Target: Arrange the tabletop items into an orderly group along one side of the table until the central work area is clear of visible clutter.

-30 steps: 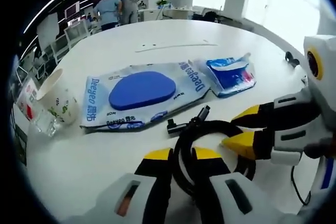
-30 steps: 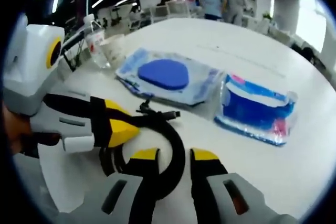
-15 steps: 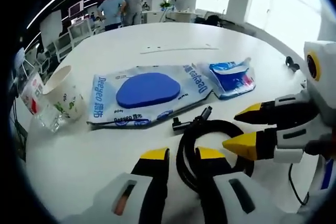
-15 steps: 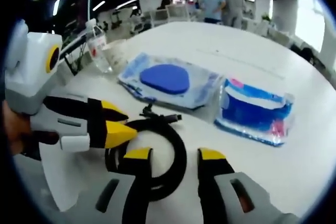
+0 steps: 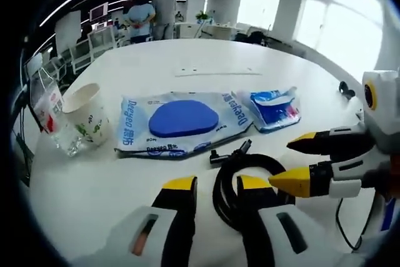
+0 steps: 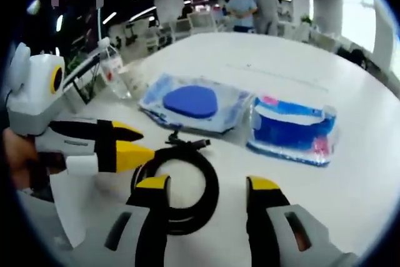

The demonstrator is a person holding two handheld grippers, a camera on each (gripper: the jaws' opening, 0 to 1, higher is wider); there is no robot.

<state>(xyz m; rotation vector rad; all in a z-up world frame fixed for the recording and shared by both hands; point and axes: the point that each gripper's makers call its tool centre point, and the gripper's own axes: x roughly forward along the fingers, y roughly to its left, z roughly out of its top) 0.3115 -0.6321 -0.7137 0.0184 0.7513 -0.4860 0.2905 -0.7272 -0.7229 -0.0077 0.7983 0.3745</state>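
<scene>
A coiled black cable (image 5: 250, 156) lies on the white table (image 5: 187, 51) in front of both grippers. My left gripper (image 5: 217, 184) is open, its jaws standing either side of the coil's left edge without pressing it. My right gripper (image 6: 208, 184) is open wide over the cable's ring (image 6: 187, 152). In each view the other gripper comes in from the side: the right gripper (image 5: 279, 164) and the left gripper (image 6: 148, 144), both with jaws apart at the coil. Behind the cable lie a wipes pack with a blue lid (image 5: 183, 119) (image 6: 190, 101) and a blue tissue pack (image 5: 273, 105) (image 6: 290, 129).
A paper cup (image 5: 87, 117) and a clear plastic bottle (image 5: 53, 117) stand at the table's left edge. A small dark object (image 5: 345, 85) lies at the right edge, and a thin strip (image 5: 215, 72) farther back. Persons stand among desks beyond the table.
Both grippers' jaws have spread, the right one clearly letting go of the cable. Both cameras have drawn back a little; the coil stays on the table.
</scene>
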